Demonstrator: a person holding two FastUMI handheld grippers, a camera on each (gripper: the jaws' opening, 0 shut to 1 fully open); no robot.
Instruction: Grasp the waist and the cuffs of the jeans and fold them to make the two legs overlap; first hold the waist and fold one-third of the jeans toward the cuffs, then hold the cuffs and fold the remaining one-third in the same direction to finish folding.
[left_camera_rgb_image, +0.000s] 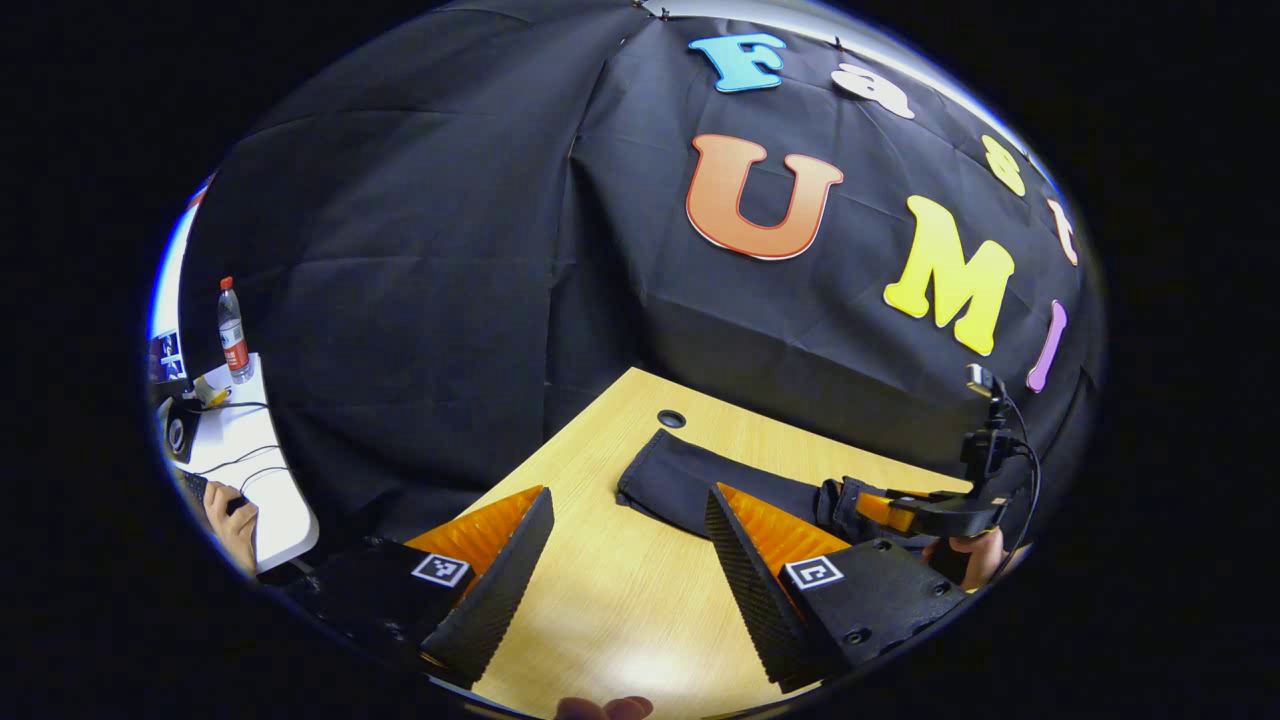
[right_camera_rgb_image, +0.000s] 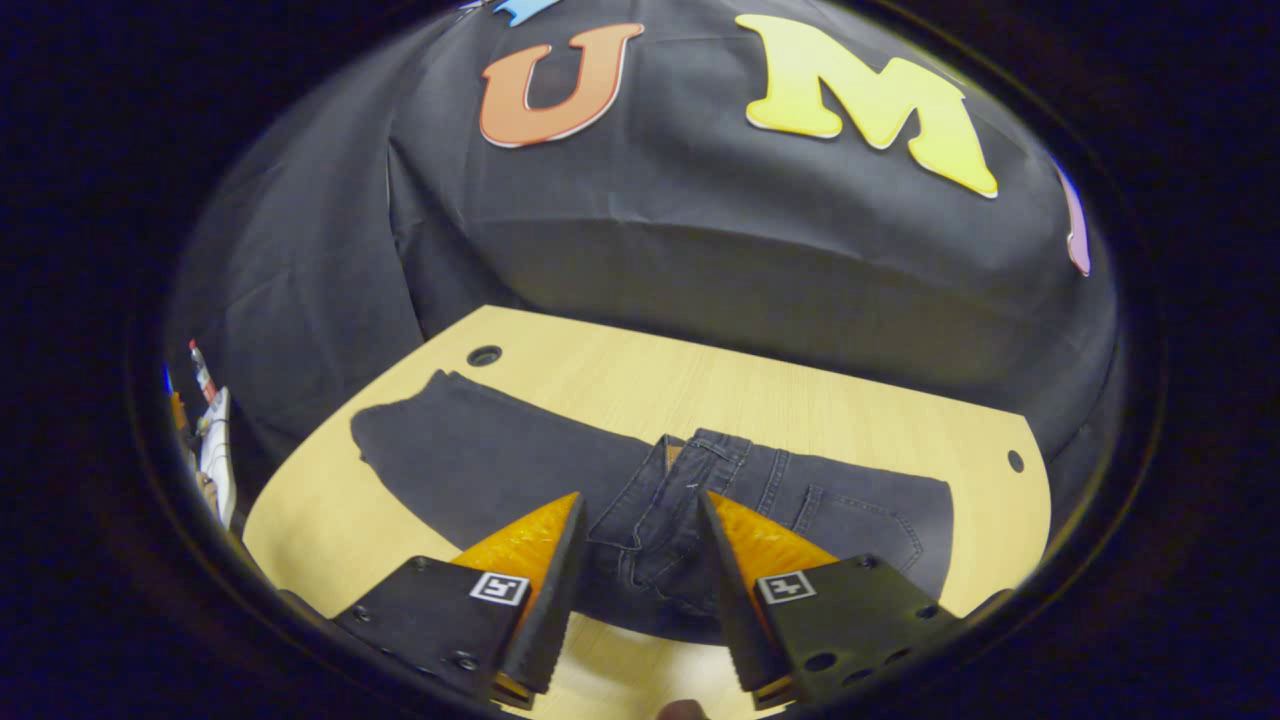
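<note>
1. The left gripper (left_camera_rgb_image: 625, 560) has its jaws spread wide over bare table (left_camera_rgb_image: 620, 600), with nothing between the fingers.
2. Past its right finger lies a dark leg of the jeans (left_camera_rgb_image: 680, 480), the cuff end near a round hole (left_camera_rgb_image: 671, 418) in the tabletop.
3. The right gripper (right_camera_rgb_image: 640, 560) is also open; its fingers stand to either side of the bunched waist of the jeans (right_camera_rgb_image: 650, 540) without pressing on it.
4. In the right gripper view the jeans stretch across the table (right_camera_rgb_image: 800, 390), legs running left and the pocketed seat lying to the right.
5. In the left gripper view the right gripper (left_camera_rgb_image: 880, 505) appears farther off at the jeans' far end, a hand (left_camera_rgb_image: 975, 555) beneath it.
6. A bottle (left_camera_rgb_image: 234, 335) stands on a white desk (left_camera_rgb_image: 250, 460) far left.
</note>
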